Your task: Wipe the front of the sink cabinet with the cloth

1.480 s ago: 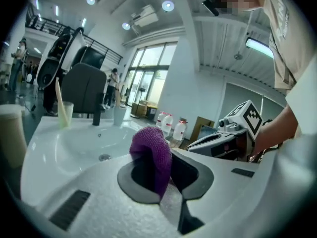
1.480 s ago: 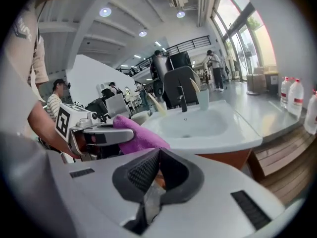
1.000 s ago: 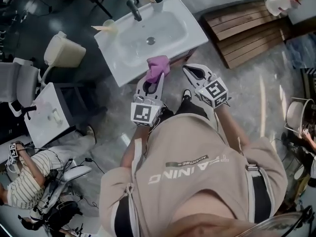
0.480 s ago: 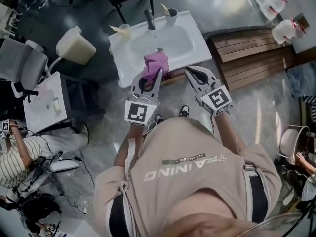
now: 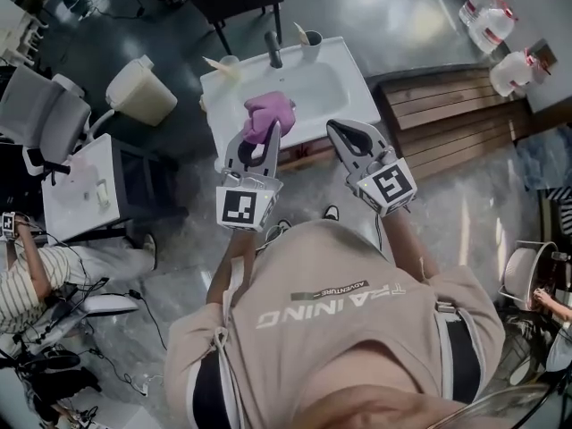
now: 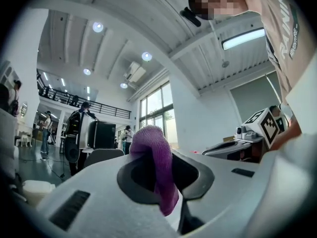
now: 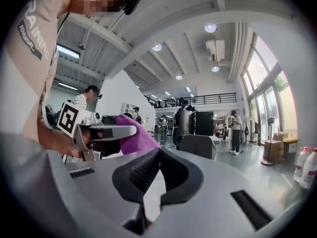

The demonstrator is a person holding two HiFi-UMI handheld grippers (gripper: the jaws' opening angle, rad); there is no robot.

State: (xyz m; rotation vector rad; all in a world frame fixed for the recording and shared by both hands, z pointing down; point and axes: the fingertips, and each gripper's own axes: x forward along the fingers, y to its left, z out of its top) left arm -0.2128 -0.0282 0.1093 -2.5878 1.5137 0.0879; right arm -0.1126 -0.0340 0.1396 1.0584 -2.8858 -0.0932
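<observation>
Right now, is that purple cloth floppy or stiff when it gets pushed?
Probably floppy: the cloth bunches and droops where the left gripper pinches it. Likely light, being thin; its fuzzy weave shouldn't slip.

My head camera looks steeply down onto the sink (image 5: 344, 56) — both gripper cameras tilt ceilingward, the left's catching the right gripper (image 6: 225, 148) close by, the right's the left gripper (image 7: 116, 132).
</observation>
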